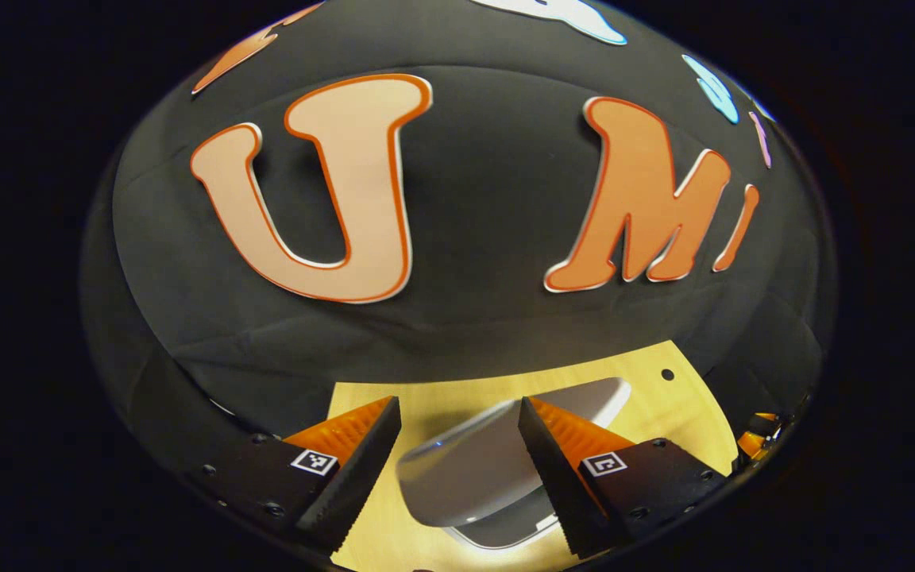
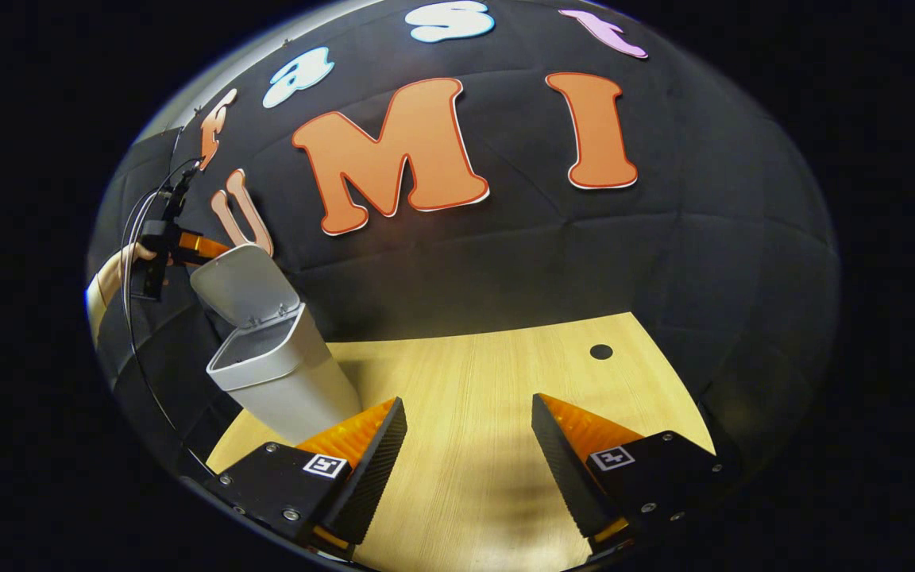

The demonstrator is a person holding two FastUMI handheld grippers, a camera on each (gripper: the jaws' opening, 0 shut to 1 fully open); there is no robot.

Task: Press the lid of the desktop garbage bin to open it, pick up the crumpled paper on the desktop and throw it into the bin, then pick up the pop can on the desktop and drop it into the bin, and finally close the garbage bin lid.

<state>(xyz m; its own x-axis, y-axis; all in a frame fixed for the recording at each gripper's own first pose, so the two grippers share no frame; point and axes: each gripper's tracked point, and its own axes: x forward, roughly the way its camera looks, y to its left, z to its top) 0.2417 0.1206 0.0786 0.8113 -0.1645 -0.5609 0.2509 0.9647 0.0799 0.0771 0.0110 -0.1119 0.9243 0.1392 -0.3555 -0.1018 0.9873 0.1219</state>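
Above bin, left tongs gape by raised lid.

Left gripper view hangs close above the bin; right gripper view faces it from farther across the desk.

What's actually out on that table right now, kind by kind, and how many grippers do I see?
Bins: 1, the grey bin standing on the table, its lid up.
Grippers: 2, the right gripper open over bare table, the left gripper open above the lid.
Total: 3
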